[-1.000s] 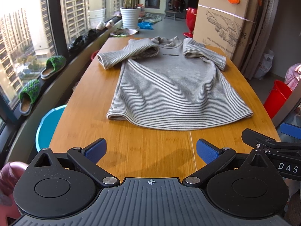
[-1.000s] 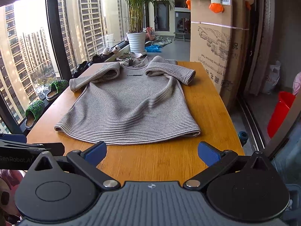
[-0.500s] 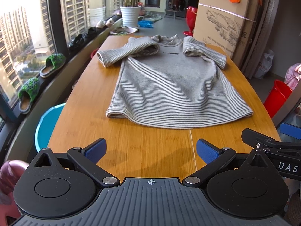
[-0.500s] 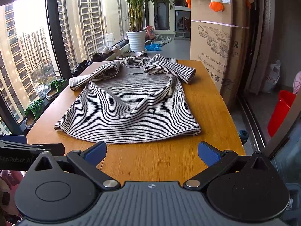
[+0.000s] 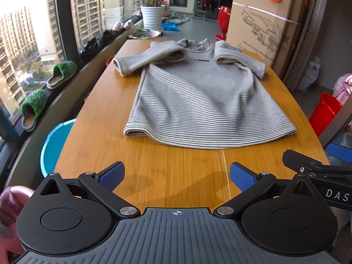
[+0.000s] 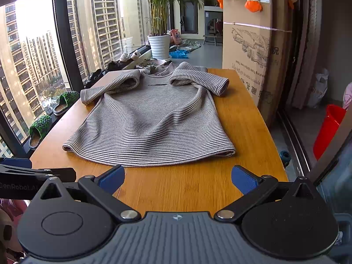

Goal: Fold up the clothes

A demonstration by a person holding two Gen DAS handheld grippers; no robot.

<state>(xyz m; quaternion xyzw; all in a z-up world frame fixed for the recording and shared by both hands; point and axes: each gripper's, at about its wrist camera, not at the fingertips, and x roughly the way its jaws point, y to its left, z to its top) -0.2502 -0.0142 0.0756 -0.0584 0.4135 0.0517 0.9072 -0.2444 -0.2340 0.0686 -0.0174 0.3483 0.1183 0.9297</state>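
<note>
A grey striped long-sleeve top [image 5: 198, 101] lies flat on the wooden table [image 5: 154, 176], hem towards me, both sleeves folded in over the chest near the collar. It also shows in the right wrist view [image 6: 149, 118]. My left gripper [image 5: 177, 176] is open and empty, above the table's near edge, short of the hem. My right gripper [image 6: 177, 177] is open and empty, also short of the hem. The right gripper shows at the right edge of the left wrist view [image 5: 319, 169].
A tall cardboard box [image 6: 253, 66] stands by the table's far right side. A window sill with slippers [image 5: 33, 105] runs along the left. A blue tub [image 5: 55, 145] sits on the floor left, a red bucket [image 5: 323, 114] right. A potted plant [image 6: 159, 46] stands beyond the table.
Both grippers have moved slightly forward towards the hem of the top. Both stay open. The top has not moved.
</note>
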